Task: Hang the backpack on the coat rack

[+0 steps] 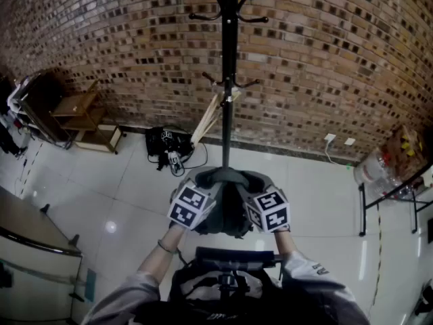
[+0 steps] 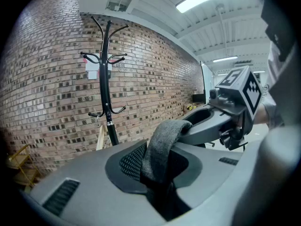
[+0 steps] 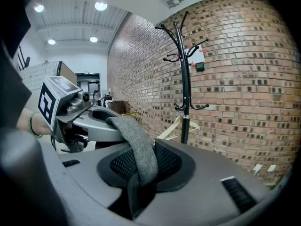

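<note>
Jaws of the left gripper (image 2: 159, 173) and right gripper (image 3: 138, 175) each pinch the backpack's (image 1: 226, 221) grey strap (image 2: 163, 138), stretched sideways between them. Straight ahead stands the upright coat rack (image 1: 228, 100), its hooks (image 1: 203, 16) above, about equally near both.

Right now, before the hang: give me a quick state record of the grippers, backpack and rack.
left gripper: jaws shut on the grey strap
right gripper: jaws shut on the grey strap too, close beside the left
backpack: dark, hangs under the strap between the two grippers
coat rack: black, upright, straight ahead by the brick wall; visible hooks bare
status: backpack not yet on the rack
</note>
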Available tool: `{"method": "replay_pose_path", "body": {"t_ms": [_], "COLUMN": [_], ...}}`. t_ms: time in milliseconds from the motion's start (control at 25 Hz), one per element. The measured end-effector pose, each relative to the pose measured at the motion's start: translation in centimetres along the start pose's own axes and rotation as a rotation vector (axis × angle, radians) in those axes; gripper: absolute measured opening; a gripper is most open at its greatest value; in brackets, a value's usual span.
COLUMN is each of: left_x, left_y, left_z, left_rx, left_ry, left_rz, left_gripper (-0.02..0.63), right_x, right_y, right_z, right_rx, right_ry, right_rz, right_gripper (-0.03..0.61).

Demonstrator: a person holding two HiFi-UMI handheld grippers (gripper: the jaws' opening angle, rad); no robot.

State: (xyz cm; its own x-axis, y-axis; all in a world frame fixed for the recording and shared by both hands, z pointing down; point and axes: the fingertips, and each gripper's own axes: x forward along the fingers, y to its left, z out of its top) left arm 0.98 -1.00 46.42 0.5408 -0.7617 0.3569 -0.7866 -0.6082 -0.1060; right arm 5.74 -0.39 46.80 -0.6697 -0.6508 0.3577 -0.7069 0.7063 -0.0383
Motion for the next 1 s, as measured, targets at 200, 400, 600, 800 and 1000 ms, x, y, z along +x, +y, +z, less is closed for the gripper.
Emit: {"method": "replay_pose_path", "body": {"t_ms": [200,400,600,800,1000], "left_x": [0.6,1.2,2.0,3.1,4.7], "left_y": [-1.0,-1.5,-1.4,-0.4,2.0], "left_z": [0.1,0.0,0.2,0.6,1.4], "left_rx": [0.0,-0.006,-0.014,-0.015,-0.013], "left_ry": [0.009,0.019,0.021,0.024,0.002], "left_rz": [0.008,0.025,0.04,0.044,0.052], "left_gripper": [0.081,0.081,0.081,0.08,0.08], "right_x": [-0.7,-0.9,-0.6,0.5,2.9], "right_y": [-0.7,-1.4,-2.3,-3.3,-4.8], "right_z": [-0.4,-0.9,-0.6,0.0,1.3], "right_rx": [-0.005,-0.01,-0.022,-0.038,-0.051], "right_ry": [0.0,0.004,0.005,0.007,-0.003], "right_rz": [0.01,0.03,0.048,0.06,0.057], "right_gripper": [0.106,0.106,0.106,0.106,0.104]}}
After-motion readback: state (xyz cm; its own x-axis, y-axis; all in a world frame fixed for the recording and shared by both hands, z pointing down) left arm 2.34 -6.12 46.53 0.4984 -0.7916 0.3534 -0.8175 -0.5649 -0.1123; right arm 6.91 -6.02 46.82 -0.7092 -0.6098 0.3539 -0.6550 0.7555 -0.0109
